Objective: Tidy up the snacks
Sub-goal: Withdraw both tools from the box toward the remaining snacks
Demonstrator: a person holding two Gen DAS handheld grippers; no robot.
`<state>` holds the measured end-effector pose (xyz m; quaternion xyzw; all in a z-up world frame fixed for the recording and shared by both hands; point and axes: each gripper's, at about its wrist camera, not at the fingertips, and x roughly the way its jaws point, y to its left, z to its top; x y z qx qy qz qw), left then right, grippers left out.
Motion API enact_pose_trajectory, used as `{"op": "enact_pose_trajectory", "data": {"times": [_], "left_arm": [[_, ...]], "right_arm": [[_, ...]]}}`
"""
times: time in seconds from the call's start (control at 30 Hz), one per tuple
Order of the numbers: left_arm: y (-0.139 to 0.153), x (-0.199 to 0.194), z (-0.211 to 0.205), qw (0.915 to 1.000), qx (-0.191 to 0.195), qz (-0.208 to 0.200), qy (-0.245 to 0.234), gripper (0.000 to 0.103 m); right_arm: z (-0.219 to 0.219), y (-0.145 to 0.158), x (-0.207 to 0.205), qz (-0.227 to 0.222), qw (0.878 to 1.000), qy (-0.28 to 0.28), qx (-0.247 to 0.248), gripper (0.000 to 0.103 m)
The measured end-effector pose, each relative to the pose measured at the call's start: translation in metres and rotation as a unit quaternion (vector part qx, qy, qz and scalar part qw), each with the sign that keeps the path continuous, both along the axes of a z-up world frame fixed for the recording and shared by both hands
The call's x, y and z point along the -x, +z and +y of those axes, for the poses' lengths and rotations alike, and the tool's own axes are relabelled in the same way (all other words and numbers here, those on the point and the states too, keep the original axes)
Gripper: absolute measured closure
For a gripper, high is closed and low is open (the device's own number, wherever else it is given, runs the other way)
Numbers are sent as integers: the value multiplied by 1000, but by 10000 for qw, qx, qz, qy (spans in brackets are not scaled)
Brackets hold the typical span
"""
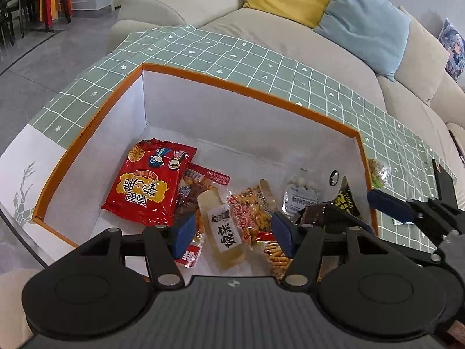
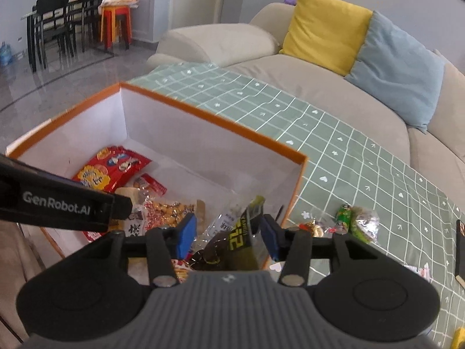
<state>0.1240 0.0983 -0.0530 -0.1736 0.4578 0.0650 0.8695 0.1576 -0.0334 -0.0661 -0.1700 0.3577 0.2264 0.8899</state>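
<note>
Left view: your left claw (image 1: 232, 232) wide open, holds nothing, hangs over snacks in box (image 1: 247, 87). Red bag (image 1: 148, 183) lies inside.

Right view: your right claw (image 2: 229, 232) open around dark packet (image 2: 241, 238) at box corner, grip unclear. Only here: green snacks (image 2: 357, 221) wait on tablecloth (image 2: 363, 160). Next, likely let packet drop, then fetch those.

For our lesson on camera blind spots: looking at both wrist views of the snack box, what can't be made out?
- Left wrist view: near wall of the orange-rimmed box, hidden behind the left gripper.
- Right wrist view: whether the right gripper touches the black-and-yellow packet; the wide-apart fingers overlap it.
- Right wrist view: green wrapped snacks on the tablecloth; print too small.
</note>
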Motion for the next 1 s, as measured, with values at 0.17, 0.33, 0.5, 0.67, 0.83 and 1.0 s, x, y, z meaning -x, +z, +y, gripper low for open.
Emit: {"op": "enact_pose_trajectory", "data": {"times": [0.17,0.33,0.5,0.67,0.83,1.0], "left_arm": [[11,6,-8,9997,18,-241,-20,33],[24,10,-26,9981,14,-543,-293,33],[35,12,-59,9913,-113,-884,-967,33],[43,10,-97,9813,-364,-1082,-1553,33],[43,6,-138,9708,-607,-1118,-2033,33],[38,-4,-166,9649,-718,-968,-2332,33]], "right_arm": [[-19,17,16,-272,9993,-135,-201,45],[-50,29,32,-565,9973,-319,-350,38],[-92,30,45,-674,9946,-614,-489,37],[-142,24,49,-641,9909,-1064,-520,36],[-190,10,44,-435,9858,-1527,-553,36],[-223,-2,36,-301,9813,-1803,-606,36]]}}
